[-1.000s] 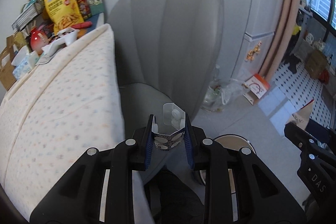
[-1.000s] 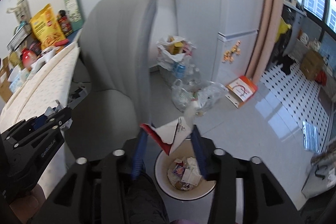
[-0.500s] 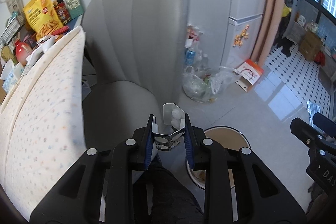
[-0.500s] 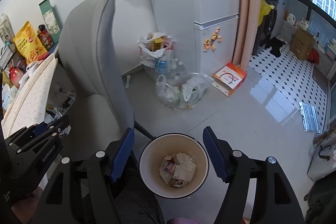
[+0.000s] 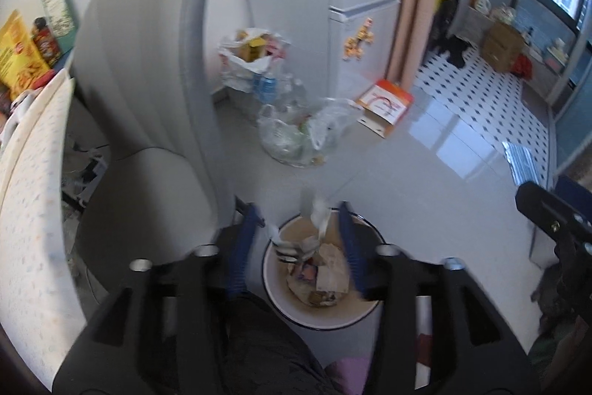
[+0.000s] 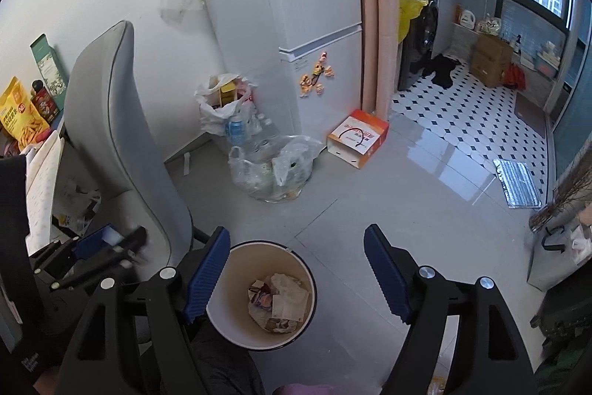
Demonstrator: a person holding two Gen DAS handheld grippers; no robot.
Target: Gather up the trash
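Since the earlier frames, both grippers have shifted from the chair side to a position over the waste bin, and the blister pack formerly clamped in the left gripper (image 5: pixel 296 221) is no longer gripped. The left jaws have just been opening; they now stand apart, and the blister pack (image 5: pixel 316 221), blurred, sits between them without either pad pressing on it, directly above the bin opening. The right gripper (image 6: pixel 296 247) has also just been opening its jaws; they stand wide apart with nothing between them, where a second ago they clamped a red-and-white wrapper.

The waste bin (image 6: pixel 236 258) stands on the floor below both grippers, cream inside with a dark rim. Crumpled paper and wrappers (image 6: pixel 281 300) lie at its bottom. In the left wrist view the same bin (image 5: pixel 370 310) shows between the blue pads.

The grey chair (image 6: pixel 111 121) stands just beside the bin on the left. Beyond it, the bench (image 5: pixel 29 210) with its speckled cover carries a yellow snack bag (image 6: pixel 18 117). Farther out, a clear plastic bag of bottles (image 6: pixel 273 169) rests on the grey floor (image 6: pixel 407 202) near the white refrigerator (image 6: pixel 303 6), with an orange-and-white box (image 6: pixel 359 136) beside it.
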